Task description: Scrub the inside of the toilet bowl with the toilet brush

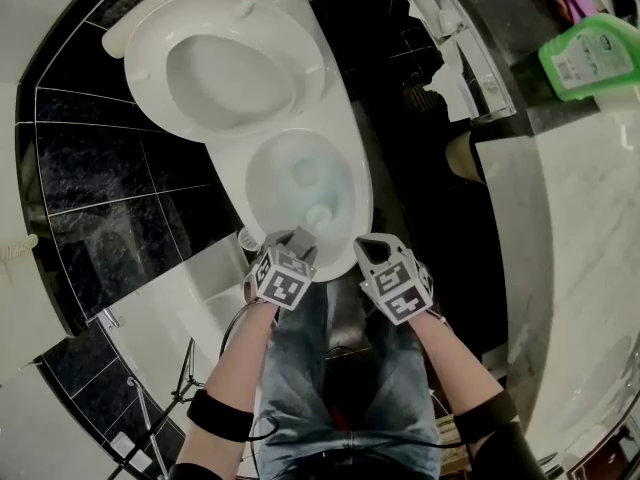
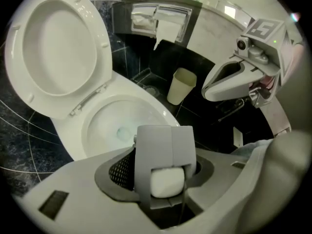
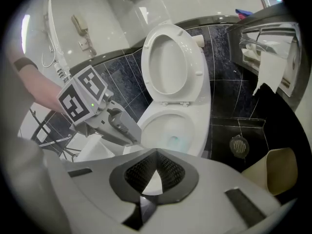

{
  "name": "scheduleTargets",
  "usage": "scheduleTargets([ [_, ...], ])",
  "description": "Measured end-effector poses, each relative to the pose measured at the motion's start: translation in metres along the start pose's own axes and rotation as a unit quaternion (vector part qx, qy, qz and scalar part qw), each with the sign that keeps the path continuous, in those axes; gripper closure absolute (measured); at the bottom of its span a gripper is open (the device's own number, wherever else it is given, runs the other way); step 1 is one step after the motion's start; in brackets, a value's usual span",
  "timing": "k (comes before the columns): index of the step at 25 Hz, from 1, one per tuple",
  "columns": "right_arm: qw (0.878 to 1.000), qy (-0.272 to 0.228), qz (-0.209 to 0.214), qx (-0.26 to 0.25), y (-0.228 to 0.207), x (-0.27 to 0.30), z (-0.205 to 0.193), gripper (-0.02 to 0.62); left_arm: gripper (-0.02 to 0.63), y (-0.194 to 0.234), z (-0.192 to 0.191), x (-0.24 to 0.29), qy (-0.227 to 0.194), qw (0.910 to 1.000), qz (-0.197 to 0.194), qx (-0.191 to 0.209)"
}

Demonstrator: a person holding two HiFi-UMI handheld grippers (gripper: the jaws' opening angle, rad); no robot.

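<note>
Left gripper view: the left gripper (image 2: 163,179) is clamped on the grey handle (image 2: 163,145) of the brush, near its upper end. Head view: the brush head (image 1: 320,216) is inside the bowl (image 1: 258,203), low by the near wall, beside the blue water (image 1: 303,173). The right gripper (image 3: 146,191) has its jaws pressed together on nothing.

Risks:
- A hold this far from the bristles may let the handle pivot under scrubbing load.
- Fast strokes may splash water out.
- The idle gripper, close by, may strike the bowl.
</note>
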State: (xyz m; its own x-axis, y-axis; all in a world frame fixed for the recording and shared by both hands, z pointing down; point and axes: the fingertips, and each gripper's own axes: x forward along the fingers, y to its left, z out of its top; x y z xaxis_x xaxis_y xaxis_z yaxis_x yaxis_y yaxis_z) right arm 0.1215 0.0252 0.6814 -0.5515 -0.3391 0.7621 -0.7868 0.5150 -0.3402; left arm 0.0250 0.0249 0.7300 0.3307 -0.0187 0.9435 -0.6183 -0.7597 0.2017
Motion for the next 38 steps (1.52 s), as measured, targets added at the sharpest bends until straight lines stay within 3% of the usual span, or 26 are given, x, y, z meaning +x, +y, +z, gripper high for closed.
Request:
scheduleTargets([
  [8, 0.999, -0.017, -0.025, 0.023, -0.030, -0.011, 0.003, 0.591, 0.384, -0.004, 0.055, 0.029, -0.046, 0.9986, 0.024, -0.004],
  [13, 0.998, -0.025, -0.036, 0.034, -0.040, -0.007, 0.005, 0.591, 0.384, 0.024, 0.086, 0.033, -0.087, 0.9948, 0.046, -0.026],
  [20, 0.998, -0.021, -0.033, 0.039, -0.040, 0.009, 0.005, 0.591, 0.383, 0.069, 0.120, 0.039, -0.108, 0.9910, 0.071, -0.033],
  [27, 0.999, -0.010, -0.026, 0.033, -0.035, 0.029, 0.014, 0.591, 0.383, 0.111, 0.125, 0.029, -0.123, 0.9881, 0.083, -0.041],
  [38, 1.000, -0.001, -0.005, 0.008, -0.012, 0.058, 0.046, 0.591, 0.386, 0.170, 0.087, -0.007, -0.133, 0.9818, 0.106, -0.086],
])
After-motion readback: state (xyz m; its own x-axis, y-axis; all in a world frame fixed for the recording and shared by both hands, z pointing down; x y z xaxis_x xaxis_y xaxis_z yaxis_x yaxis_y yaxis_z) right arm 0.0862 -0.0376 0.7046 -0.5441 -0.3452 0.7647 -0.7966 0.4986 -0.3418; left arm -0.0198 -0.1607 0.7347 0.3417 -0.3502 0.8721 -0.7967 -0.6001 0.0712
